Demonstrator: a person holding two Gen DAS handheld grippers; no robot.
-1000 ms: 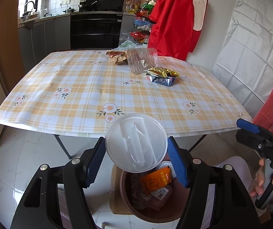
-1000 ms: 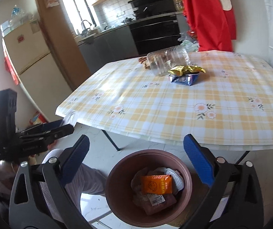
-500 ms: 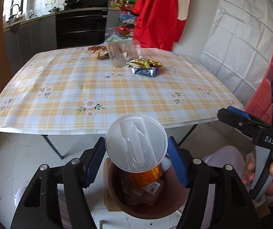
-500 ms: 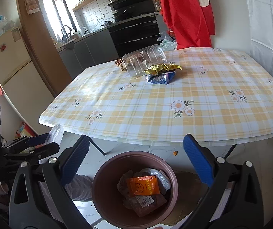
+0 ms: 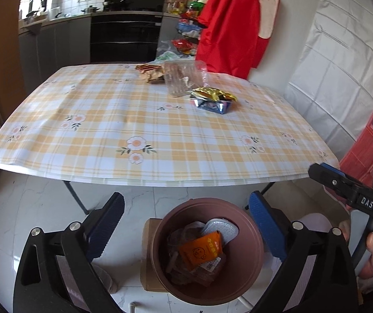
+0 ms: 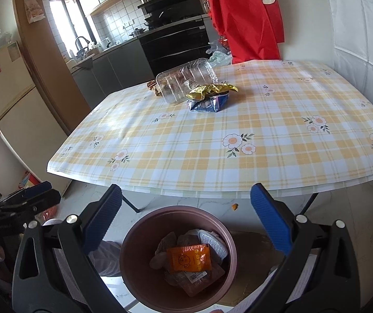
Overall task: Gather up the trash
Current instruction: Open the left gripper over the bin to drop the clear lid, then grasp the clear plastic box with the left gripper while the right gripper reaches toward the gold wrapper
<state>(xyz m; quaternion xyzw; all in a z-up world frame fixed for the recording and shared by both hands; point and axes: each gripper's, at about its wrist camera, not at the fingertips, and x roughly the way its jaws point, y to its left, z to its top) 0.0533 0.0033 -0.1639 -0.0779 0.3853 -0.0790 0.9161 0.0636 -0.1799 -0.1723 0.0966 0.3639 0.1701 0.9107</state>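
Note:
My left gripper (image 5: 185,200) hangs over the brown bin (image 5: 160,224); its jaws are opening and nothing is between them. The bin holds an orange packet (image 5: 202,250) and other wrappers; I cannot make out the clear lid among them. My right gripper (image 6: 186,190) stands open and empty over the same bin (image 6: 126,240). On the far part of the checked table (image 5: 134,120) lie a clear plastic container (image 5: 184,78), a gold and blue wrapper (image 5: 212,99) and a brown wrapper (image 5: 150,73).
The bin stands on a piece of cardboard (image 5: 147,260) on the white floor, just in front of the table's near edge and a table leg (image 5: 74,195). A red garment (image 5: 233,26) hangs behind the table. A fridge (image 6: 11,99) stands at the left.
The left jaws have spread wide and the round clear lid they held is gone from between them. The right gripper has stayed open over the bin.

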